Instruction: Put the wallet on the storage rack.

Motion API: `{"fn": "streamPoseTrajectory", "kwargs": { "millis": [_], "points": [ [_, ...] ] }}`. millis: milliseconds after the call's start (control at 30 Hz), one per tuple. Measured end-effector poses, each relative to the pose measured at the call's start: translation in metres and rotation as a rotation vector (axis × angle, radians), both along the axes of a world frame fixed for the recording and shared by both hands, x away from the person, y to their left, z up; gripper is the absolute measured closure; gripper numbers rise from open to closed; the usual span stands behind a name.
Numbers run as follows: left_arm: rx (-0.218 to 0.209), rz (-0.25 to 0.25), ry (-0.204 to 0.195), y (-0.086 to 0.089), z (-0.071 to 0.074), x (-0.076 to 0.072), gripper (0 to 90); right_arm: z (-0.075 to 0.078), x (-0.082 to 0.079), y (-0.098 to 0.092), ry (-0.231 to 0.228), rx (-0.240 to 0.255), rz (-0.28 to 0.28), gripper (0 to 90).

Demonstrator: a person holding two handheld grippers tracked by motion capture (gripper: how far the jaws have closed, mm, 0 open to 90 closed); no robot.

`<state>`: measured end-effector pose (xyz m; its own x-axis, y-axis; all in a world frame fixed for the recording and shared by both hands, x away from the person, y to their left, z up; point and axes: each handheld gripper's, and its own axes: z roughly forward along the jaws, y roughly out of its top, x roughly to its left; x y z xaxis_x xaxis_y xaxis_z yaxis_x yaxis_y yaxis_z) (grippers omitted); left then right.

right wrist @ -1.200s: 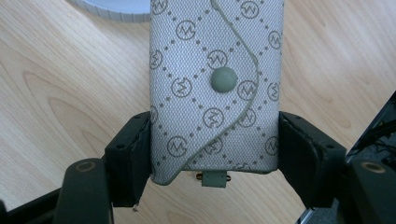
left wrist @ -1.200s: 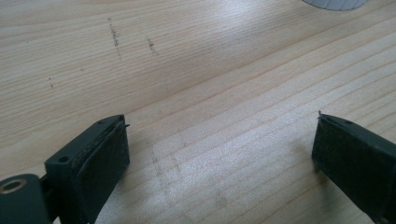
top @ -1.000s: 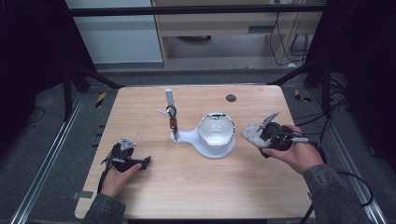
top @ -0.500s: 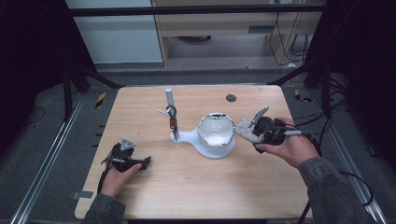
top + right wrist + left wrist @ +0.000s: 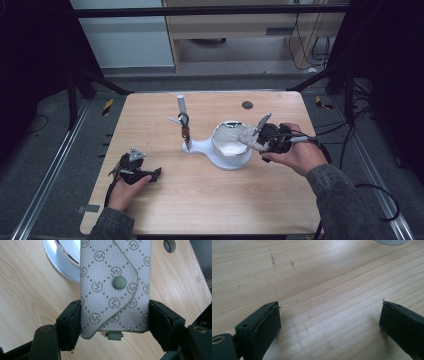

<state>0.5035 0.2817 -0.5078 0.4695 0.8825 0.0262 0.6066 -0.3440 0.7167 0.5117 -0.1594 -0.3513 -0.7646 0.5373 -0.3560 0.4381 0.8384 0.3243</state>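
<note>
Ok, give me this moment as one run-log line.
right gripper: shut on grey monogram fabric pouch | pouch: at rim of white bowl-shaped stand | left gripper: open, nothing between its pads, low over wooden table

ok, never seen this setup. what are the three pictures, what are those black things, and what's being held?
No robot arm here: a person holds a two-jaw tool in each hand at a wooden table. The high view looks down from above the person's side. The other two come from cameras riding on the tools, looking along their black jaws.

The right gripper is clamped on a grey patterned pouch with a snap button, held at the rim of a white bowl. The bowl sits on a white base with an upright post that has something small hanging from it.

The left gripper rests low over bare wood with its jaws wide apart, holding nothing. Near the table's far edge there is a small dark round spot.
</note>
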Motion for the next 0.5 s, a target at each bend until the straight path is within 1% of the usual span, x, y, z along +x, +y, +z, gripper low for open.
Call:
{"fn": "streamPoseTrajectory", "kwargs": {
  "millis": [100, 267, 500],
  "points": [
    [0.000, 0.000, 0.000, 0.000, 0.000, 0.000, 2.8, 0.000, 0.001, 0.004, -0.006, -0.007, 0.015, 31.2],
    [0.000, -0.001, 0.001, 0.000, 0.000, 0.000, 2.7, -0.002, 0.001, 0.009, -0.006, -0.010, 0.023, 31.2],
    [0.000, 0.000, 0.000, 0.000, 0.000, 0.000, 2.7, -0.004, 0.002, 0.017, -0.003, -0.033, 0.046, 31.2]
  ]
}}
